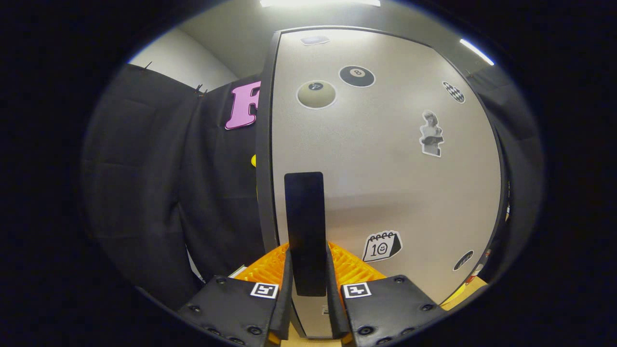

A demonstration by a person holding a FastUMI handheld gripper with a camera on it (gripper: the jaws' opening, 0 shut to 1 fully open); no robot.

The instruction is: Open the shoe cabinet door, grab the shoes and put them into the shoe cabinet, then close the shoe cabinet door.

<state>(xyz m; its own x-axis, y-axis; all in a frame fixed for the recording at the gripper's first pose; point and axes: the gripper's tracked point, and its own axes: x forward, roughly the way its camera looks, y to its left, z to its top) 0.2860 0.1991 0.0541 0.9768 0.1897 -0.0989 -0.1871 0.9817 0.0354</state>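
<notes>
Close in, the gripper [308, 294] has its two fingers pressed together on the black vertical handle [304, 231] of the shoe cabinet door [385, 183], one finger on each side of the bar. The handle stands upright between the fingertips and rises beyond them, near the door's left edge. The pale door itself is just ahead, dotted with stickers: two billiard balls [356, 76] high up, a bust figure [430, 134] to the right, a calendar [382, 246] low down. Its dark edge [264, 144] runs down the left side, with the booth's black cloth [159, 193] farther off to the left. Whether the door is ajar or flush cannot be told from this angle. No shoes are seen, so the job looks to be either at its opening pull or its closing push; which one cannot be judged.
</notes>
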